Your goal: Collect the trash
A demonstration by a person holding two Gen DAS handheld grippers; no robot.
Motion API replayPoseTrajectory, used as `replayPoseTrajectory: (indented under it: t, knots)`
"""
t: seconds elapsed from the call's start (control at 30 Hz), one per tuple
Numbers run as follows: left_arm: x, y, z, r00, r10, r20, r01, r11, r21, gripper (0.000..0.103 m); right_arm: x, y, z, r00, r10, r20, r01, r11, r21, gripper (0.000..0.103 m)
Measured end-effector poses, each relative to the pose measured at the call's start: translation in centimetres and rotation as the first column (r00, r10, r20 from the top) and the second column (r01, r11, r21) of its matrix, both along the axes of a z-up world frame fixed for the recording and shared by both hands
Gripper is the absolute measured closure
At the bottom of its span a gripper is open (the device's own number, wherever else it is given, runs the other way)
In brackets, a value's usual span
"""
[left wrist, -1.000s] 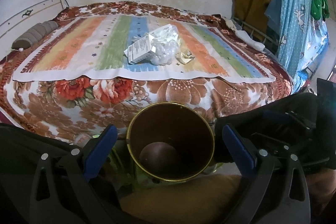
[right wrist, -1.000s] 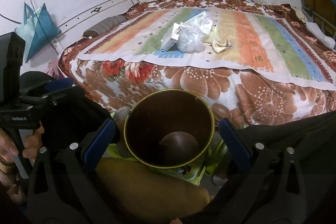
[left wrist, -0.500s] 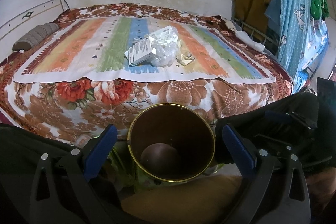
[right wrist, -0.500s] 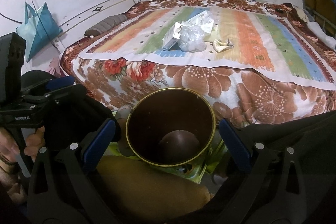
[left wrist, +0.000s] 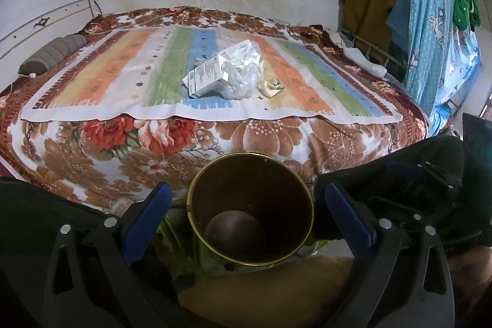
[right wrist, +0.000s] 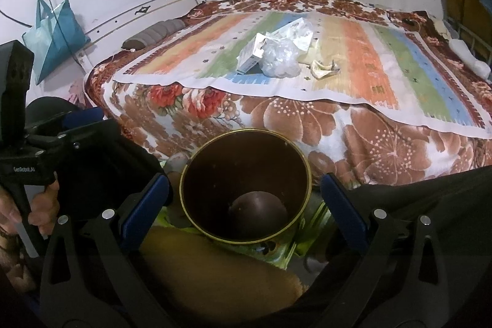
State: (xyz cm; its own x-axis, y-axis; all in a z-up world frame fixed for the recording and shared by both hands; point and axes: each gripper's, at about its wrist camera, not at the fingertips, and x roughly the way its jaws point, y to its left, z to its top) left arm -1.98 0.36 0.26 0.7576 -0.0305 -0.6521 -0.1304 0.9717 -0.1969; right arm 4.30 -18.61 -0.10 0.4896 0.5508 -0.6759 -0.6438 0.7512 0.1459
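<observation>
Meanwhile both hand-held grippers, left (left wrist: 244, 206) and right (right wrist: 244, 199), hang spread and empty over the bin (left wrist: 250, 208), ready for the bed's trash (left wrist: 226, 74).

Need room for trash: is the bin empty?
Empty: the bin's bare dark bottom shows in both wrist views, nothing inside.

trash (left wrist: 227, 76) on bed (left wrist: 92, 143), bin (left wrist: 250, 208) before

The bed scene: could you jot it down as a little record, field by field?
bin: brown bin, gold rim, on the floor before the bed, looks empty
trash: white box, clear plastic bag, crumpled wrapper, bunched on the striped mat
left gripper: open, holds nothing
right gripper: open, holds nothing
collected: nothing yet
</observation>
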Motion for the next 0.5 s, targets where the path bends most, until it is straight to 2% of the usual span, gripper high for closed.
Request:
replayPoseTrajectory:
  t: [0.23,0.5]
  knots:
    - [0.37,-0.02,-0.36,1.0,0.019,-0.017,-0.019,1.0,0.001,0.006,0.08,-0.07,-0.12,1.0,-0.005,-0.003,0.005,1.0,-0.001,0.009]
    - [0.34,-0.15,-0.45,1.0,0.0,-0.015,0.0,1.0,0.013,0.006,0.22,0.44,-0.23,1.0,0.008,-0.001,-0.008,1.0,-0.005,0.009]
